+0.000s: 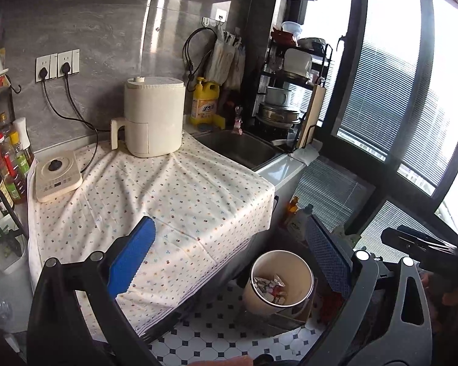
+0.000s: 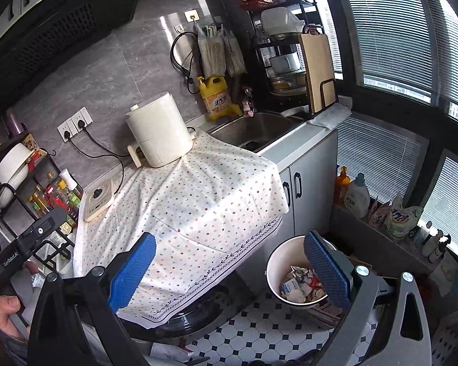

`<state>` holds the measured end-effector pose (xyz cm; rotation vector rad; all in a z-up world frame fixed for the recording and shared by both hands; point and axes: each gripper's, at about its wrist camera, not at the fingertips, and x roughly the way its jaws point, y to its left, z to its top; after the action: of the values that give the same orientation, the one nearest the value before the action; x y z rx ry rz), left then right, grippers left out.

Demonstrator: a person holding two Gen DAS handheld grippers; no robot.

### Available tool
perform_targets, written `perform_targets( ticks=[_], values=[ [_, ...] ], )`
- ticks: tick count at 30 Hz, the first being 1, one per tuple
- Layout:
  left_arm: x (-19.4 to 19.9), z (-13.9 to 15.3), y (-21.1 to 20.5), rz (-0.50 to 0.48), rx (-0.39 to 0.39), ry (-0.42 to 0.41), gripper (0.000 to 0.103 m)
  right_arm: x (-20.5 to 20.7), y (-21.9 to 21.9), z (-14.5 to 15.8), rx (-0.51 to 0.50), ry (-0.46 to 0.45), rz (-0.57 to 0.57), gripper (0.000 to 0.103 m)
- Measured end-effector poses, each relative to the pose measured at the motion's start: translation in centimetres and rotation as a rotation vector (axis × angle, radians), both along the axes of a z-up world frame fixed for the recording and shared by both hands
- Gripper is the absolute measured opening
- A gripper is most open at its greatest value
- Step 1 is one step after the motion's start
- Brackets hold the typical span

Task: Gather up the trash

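Observation:
A cream trash bin (image 1: 279, 277) stands on the tiled floor beside the cloth-covered counter, with crumpled wrappers and paper (image 1: 270, 286) inside. It also shows in the right wrist view (image 2: 290, 262), with the trash (image 2: 300, 285) in it. My left gripper (image 1: 229, 259) is open and empty, held above the counter edge and the bin. My right gripper (image 2: 229, 268) is open and empty, its right finger above the bin's rim. No loose trash shows on the dotted cloth (image 1: 155, 192).
A white air fryer (image 1: 151, 116), a small induction hob (image 1: 56, 175) and a sink (image 1: 241, 146) are on the counter. Oil bottles (image 1: 9, 164) stand left. A dish rack (image 1: 287, 97) stands at the back. Detergent bottles (image 2: 355, 195) line the window ledge.

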<state>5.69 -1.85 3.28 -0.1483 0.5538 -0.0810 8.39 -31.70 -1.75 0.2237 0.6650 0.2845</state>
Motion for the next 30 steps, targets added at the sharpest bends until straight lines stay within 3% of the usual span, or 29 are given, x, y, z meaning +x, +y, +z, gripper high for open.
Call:
perform_targets(
  ticks=[8,30],
  values=[
    [-2.3,0.2,0.4,0.021,0.029,-0.021,0.097,-1.9,0.7,-0.1,-0.041,-0.021,-0.051,0.095],
    [-4.2,-1.0,0.6,0.054,0.039,-0.008,0.097,-3.4,2.1,-1.6,-0.022,-0.031,0.041,0.095]
  ],
)
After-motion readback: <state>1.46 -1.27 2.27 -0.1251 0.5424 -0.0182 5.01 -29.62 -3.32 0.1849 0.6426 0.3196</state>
